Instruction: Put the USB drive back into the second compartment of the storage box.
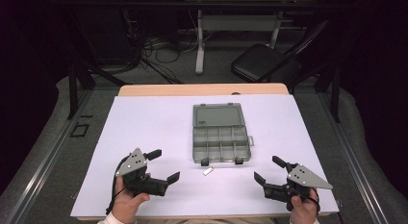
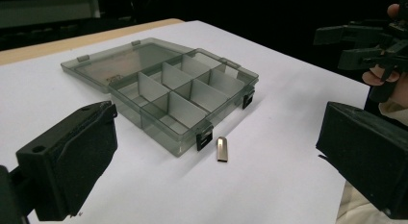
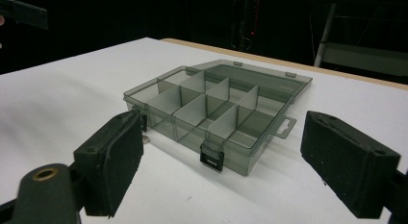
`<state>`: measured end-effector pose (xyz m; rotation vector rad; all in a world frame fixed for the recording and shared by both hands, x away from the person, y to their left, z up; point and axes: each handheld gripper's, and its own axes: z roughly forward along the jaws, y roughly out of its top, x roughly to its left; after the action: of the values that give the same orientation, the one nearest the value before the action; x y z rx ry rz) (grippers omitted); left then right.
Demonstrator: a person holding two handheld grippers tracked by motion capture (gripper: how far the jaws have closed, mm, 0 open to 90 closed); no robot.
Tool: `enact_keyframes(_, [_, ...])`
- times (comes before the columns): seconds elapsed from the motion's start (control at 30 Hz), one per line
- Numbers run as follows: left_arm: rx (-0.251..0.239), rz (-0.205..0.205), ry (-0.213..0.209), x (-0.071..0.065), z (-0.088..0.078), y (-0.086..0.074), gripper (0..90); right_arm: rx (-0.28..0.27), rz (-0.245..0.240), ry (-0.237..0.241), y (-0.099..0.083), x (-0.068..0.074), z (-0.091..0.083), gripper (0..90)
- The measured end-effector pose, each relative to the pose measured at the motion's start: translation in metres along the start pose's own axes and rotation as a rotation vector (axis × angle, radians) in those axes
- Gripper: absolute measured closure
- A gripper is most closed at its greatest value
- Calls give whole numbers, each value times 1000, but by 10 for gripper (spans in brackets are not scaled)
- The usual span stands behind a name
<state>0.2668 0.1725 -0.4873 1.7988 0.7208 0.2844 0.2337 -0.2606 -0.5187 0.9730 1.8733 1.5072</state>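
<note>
Right, both sets of tongs are released and carrying nothing: left gripper (image 1: 162, 165) and right gripper (image 1: 268, 169) hover low over the near edge of the white table (image 1: 144, 128), jaws spread wide.

Nearest item between them is a small metal clip (image 2: 222, 149) lying flat on the sheet, just in front of the box's near-left latch (image 2: 204, 138), close but apart from it. Thin, flat, shiny strip; I'd judge it light, stiff and slippery. Hard to get under from above, so pinch it across its narrow width, on the long edges, with one jaw tip each side.

Behind it sits the organizer box (image 1: 221, 137), mid-table: smoky translucent plastic, rigid thin walls, internal dividers making eight compartments, all looking empty. Lid (image 1: 217, 114) hinged fully back, flat on the table. Two black latches on the front wall, hang tab on the right side. Likely light enough to skid if nudged, so brace it when loading.
</note>
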Motion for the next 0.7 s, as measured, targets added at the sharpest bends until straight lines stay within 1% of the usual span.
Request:
enact_keyframes(0.03, [-2, -10, -4, 0, 1, 1, 0, 3, 1, 0, 0, 0, 0, 144])
enact_keyframes(0.07, [4, -11, -13, 0, 2, 2, 0, 6, -1, -1, 0, 0, 1, 145])
enact_keyframes(0.1, [9, -4, -10, -1, 3, 4, 0, 3, -2, 0, 0, 0, 1, 144])
enact_keyframes(0.13, [22, 15, 3, -2, 5, 6, 0, 9, -5, 2, 0, 0, 2, 145])
enact_keyframes(0.17, [22, 15, 3, -2, 5, 6, 0, 9, -5, 2, 0, 0, 2, 145])
enact_keyframes(0.2, [29, 26, 11, -3, 5, 8, 0, 8, -5, 3, 0, 0, 2, 144])
enact_keyframes(0.23, [37, 43, 17, -5, 7, 10, 0, 5, -2, 5, 0, 0, 2, 145])
enact_keyframes(0.27, [37, 43, 17, -5, 7, 10, 0, 6, -2, 5, 0, 0, 3, 144])
enact_keyframes(0.33, [59, 53, 19, -6, 9, 13, 0, 7, -3, 4, 0, 0, 3, 145])
enact_keyframes(0.4, [66, 51, 7, -8, 12, 15, 0, 15, -1, 5, 0, -1, 3, 144])
enact_keyframes(0.43, [69, 58, 5, -9, 13, 18, 0, 17, -3, 7, 0, -1, 3, 145])
enact_keyframes(0.57, [81, 65, 2, -12, 16, 23, 0, 15, -3, 8, 0, -1, 4, 145])
enact_keyframes(0.6, [93, 72, -2, -13, 18, 26, 0, 17, -3, 10, 0, -1, 3, 144])
enact_keyframes(0.7, [102, 73, -6, -15, 20, 28, 0, 16, -4, 7, 0, -1, 3, 144])
